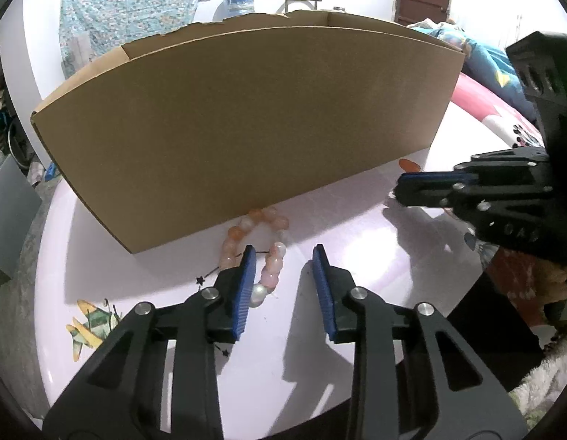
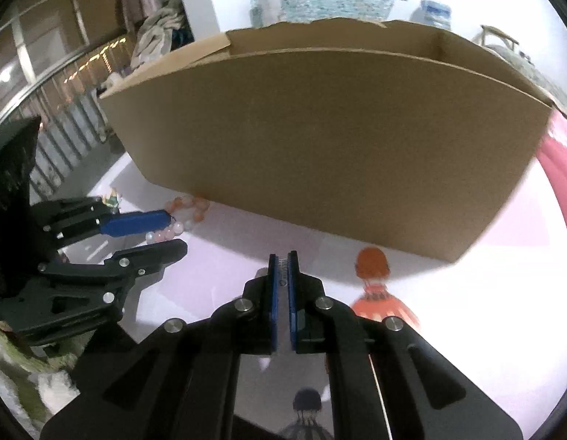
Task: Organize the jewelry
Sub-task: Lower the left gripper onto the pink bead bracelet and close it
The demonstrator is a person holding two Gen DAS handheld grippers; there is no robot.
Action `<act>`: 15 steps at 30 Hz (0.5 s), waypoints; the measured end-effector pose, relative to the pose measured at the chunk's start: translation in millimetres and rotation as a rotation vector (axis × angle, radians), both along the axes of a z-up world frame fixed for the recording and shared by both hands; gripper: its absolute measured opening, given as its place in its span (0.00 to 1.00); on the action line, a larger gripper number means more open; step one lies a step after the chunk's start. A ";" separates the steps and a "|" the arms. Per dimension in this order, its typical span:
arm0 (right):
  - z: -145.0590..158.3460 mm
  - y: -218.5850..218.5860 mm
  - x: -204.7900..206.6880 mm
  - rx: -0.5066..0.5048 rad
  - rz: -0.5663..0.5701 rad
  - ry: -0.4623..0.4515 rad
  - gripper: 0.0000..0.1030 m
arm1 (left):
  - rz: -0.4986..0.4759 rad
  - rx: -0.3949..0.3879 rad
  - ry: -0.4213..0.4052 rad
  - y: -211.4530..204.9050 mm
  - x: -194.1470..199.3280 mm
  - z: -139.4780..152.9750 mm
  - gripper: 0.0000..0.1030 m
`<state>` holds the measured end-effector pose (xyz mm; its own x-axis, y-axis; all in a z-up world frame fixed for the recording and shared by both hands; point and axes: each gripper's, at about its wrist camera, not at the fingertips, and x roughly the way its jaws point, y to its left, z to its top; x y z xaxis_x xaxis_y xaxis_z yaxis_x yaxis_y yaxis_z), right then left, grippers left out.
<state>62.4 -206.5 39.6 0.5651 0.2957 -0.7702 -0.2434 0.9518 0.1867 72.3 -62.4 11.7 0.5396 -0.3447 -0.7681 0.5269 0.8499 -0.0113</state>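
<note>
Pink-and-orange beaded bracelet (image 1: 256, 253) not yet boxed; your left gripper (image 1: 285, 266) fingers spread beside it, right gripper (image 2: 282, 256) pinching something small

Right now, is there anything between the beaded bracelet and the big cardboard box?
Nothing: in the left wrist view the bracelet lies on the table right against the foot of the cardboard box.

Matt cardboard box (image 1: 246, 117), glossy beads (image 1: 272, 271)
</note>
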 end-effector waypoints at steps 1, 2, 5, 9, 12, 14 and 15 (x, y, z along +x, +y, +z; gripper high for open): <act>0.8 -3.2 -1.6 0.007 -0.009 -0.002 0.05 | 0.001 -0.002 0.000 0.2 -1.4 0.1 0.25; 1.4 -5.0 -3.6 0.013 -0.019 -0.003 0.05 | 0.002 -0.005 0.001 0.3 -2.5 0.1 0.23; 2.9 -11.8 -9.6 0.036 -0.041 -0.008 0.05 | 0.005 -0.009 0.000 0.9 -5.8 0.0 0.16; 5.4 -12.1 -18.6 0.061 -0.053 -0.022 0.05 | 0.008 -0.015 0.002 0.2 -7.8 0.0 0.10; 9.1 -17.5 -22.8 0.073 -0.051 -0.038 0.05 | 0.013 -0.031 0.007 1.4 -8.4 0.1 0.08; 13.7 -18.4 -25.3 0.081 -0.052 -0.052 0.05 | 0.021 -0.048 0.012 3.5 -8.4 0.3 0.08; 15.9 -18.2 -25.5 0.084 -0.053 -0.059 0.05 | 0.025 -0.057 0.013 4.5 -8.7 1.3 0.08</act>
<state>36.8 -224.7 55.5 0.6253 0.3264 -0.7088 -0.2062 0.9451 0.2534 63.6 -57.9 13.0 0.5392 -0.3744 -0.7544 0.5047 0.8607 -0.0665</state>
